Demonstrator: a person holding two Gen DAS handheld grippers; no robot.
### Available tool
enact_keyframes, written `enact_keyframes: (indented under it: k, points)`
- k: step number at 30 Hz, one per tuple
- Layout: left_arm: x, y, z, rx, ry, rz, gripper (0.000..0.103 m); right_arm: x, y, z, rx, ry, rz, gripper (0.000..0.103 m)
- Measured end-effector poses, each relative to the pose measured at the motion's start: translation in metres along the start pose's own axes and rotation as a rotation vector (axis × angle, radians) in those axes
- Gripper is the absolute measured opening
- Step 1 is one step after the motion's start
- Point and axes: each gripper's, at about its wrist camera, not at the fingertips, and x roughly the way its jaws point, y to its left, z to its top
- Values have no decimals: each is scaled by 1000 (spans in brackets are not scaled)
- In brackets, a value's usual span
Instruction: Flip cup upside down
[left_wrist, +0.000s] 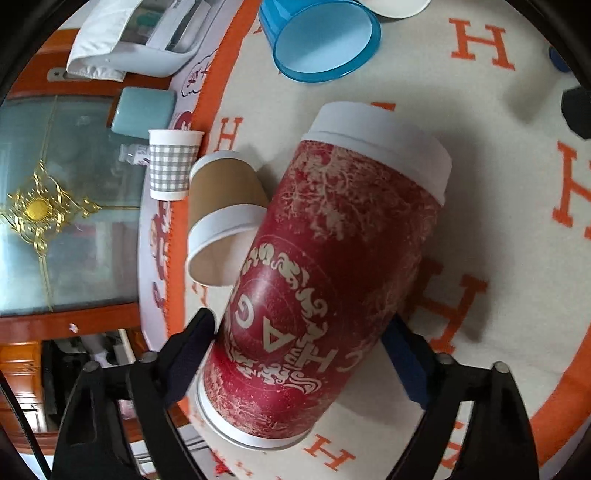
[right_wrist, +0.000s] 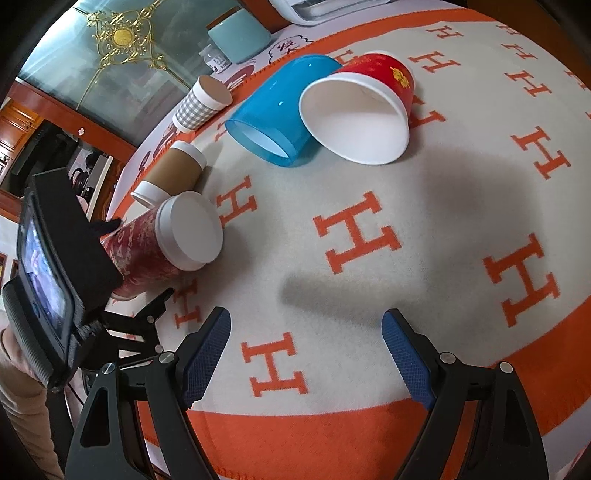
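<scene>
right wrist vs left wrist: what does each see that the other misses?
Right wrist only: the red-and-white paper cup on its side beside the blue one, the open right tongs holding nothing, and the left rig from outside.

Left wrist only: the left tongs closed around the dark red cup's body, close up with its printed emblem.

Both: that dark red cup tilted over the H-pattern blanket, the blue cup lying down, the brown sleeved cup on its side, and the upright checked cup.

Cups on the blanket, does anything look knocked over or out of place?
Yes. The blue cup, red bowl and brown cup lie on their sides; only the checked cup stands upright. The left gripper holds the red patterned cup tilted.
</scene>
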Motion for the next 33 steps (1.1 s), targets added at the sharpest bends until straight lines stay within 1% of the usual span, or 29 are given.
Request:
enact_keyframes:
  k: [3,5,7,10,14,18,21,25,27,28,30,33]
  points:
    - [-6,0,-1,-17,2,-38,86,-2,0,1,1,-6,-6,86]
    - [-13,1,-2,-24,2,-45,86,-3,-2,1,5,-8,-2,86]
    - [-18,3,-2,-50,22,-68,85,-6,-4,1,9,-10,0,86]
    - [-27,12,-4,-137,65,-163,85,-13,-7,0,17,-18,7,86]
    - [-44,16,-9,-257,102,-282,83,-28,-10,-2,25,-43,22,86]
    - [-62,13,-15,-385,103,-368,82,-48,-13,-8,25,-73,36,86]
    - [-73,7,-21,-476,92,-392,81,-61,-14,-12,23,-91,43,86]
    - [-85,2,-33,-635,48,-382,78,-78,-20,-20,26,-112,44,86]
    - [-85,2,-38,-715,39,-401,78,-86,-23,-24,28,-125,45,86]
    - [-86,1,-43,-779,31,-426,78,-88,-23,-24,29,-129,43,86]
    - [-88,-2,-48,-856,20,-458,78,-93,-24,-27,27,-143,39,86]
    - [-90,-7,-51,-954,-9,-469,78,-99,-25,-30,24,-157,35,86]
